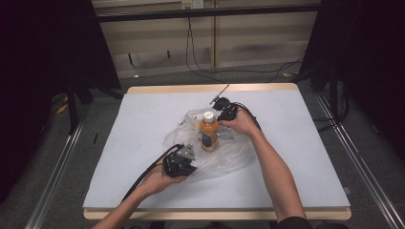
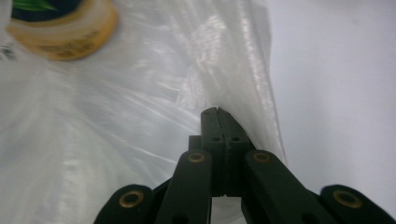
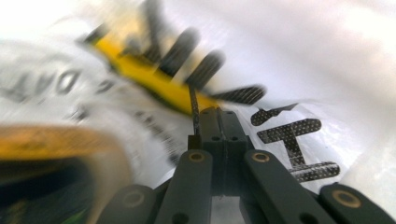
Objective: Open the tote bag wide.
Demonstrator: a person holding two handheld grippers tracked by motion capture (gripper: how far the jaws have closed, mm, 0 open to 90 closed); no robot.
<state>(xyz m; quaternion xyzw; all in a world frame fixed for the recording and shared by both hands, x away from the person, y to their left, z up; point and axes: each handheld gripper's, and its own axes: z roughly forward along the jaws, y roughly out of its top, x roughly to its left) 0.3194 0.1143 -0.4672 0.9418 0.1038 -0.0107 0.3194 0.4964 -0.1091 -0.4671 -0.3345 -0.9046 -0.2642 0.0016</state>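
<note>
An orange juice bottle (image 1: 209,131) with a white cap stands upright inside a clear plastic bag (image 1: 224,157) on the white table (image 1: 143,119). My left gripper (image 1: 187,157) is shut on the bag's near edge, left of the bottle; in the left gripper view its jaws (image 2: 217,112) pinch a fold of the bag (image 2: 140,116), with the bottle's base (image 2: 65,28) at top left. My right gripper (image 1: 224,125) is shut on the bag just right of the bottle; in the right gripper view its jaws (image 3: 217,112) clamp the printed film (image 3: 289,135) beside the blurred bottle (image 3: 51,158).
The table's wooden edge (image 1: 215,88) runs along the far side. Black cables (image 1: 205,62) lie on the floor behind the table, and dark curtains hang at both sides. Open white table surface lies left and right of the bag.
</note>
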